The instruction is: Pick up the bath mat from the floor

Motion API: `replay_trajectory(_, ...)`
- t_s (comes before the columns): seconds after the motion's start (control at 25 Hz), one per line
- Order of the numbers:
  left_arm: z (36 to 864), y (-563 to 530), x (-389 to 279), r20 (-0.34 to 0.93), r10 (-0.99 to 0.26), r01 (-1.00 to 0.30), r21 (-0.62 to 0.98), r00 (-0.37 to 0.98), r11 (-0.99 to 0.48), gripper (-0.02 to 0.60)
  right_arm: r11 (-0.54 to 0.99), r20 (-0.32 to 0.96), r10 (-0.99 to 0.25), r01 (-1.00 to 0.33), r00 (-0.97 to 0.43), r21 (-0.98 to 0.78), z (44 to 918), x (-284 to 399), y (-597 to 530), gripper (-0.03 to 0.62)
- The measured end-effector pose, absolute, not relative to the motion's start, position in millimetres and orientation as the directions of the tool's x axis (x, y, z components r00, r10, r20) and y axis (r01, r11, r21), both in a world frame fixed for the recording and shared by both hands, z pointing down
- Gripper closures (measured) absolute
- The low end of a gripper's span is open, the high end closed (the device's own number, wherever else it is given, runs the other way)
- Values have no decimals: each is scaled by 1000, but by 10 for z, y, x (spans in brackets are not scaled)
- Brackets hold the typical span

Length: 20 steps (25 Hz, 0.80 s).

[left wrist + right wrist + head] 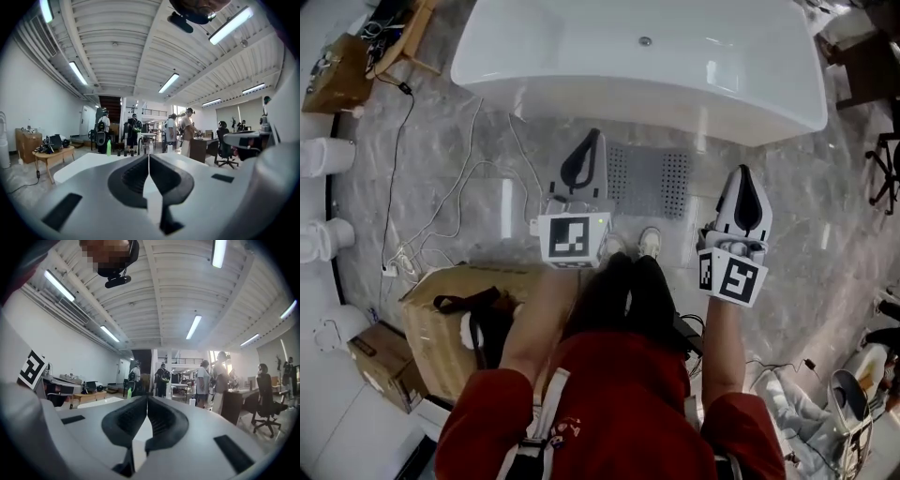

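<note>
- A cardboard box (441,319) with a dark strap across it stands on the floor, well to the near left of the bathtub (637,66).
- Thin white cables (459,197) loop over the grey marble floor (825,234) between the box and the bathtub's left end.
- The left tongs (593,138) are held out in front of the bathtub's near wall. Their jaws are pressed together with nothing between them, which the left gripper view confirms (148,157). That view looks level across the bathtub's white rim.
- In the head view the tip of the left tongs overlaps the left edge of the mat. I cannot tell whether they touch it.
- The bath mat (652,183), grey with dotted panels, lies flat on the floor just in front of the bathtub, between the two tongs.
- The person's shoes (649,242) stand at the mat's near edge, on the side away from the bathtub.
- The right tongs (743,172) are held right of the mat, below the bathtub's right end. Their jaws are also pressed together and empty (147,399).
- An office chair (886,169) stands beyond the bathtub's right end.
</note>
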State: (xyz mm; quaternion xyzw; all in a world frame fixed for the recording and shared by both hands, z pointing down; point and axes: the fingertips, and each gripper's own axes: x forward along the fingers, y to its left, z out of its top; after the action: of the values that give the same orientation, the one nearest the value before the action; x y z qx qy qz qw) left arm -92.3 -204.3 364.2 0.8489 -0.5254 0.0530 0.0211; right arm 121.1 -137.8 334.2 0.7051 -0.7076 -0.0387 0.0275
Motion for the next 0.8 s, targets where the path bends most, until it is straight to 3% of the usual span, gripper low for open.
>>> replay_trajectory(0.28,4466,-2067,-898,158,-900,-912,5,406,-410,566,8,116,-993,-999,-13,-41,4342,1315,-1516,582)
replay_trajectory(0.48,5178,-2030,-862,254,-887,-918,2,385,-398,566,61,217,-975,-996,-46,63,5154,1374,-1531,582)
replay_trajectory(0.8,6373,-1974,-927,386,-857,-928,-10,340,-373,566,110,348,-934,-991,-75,80,6326,1494,-1519,582)
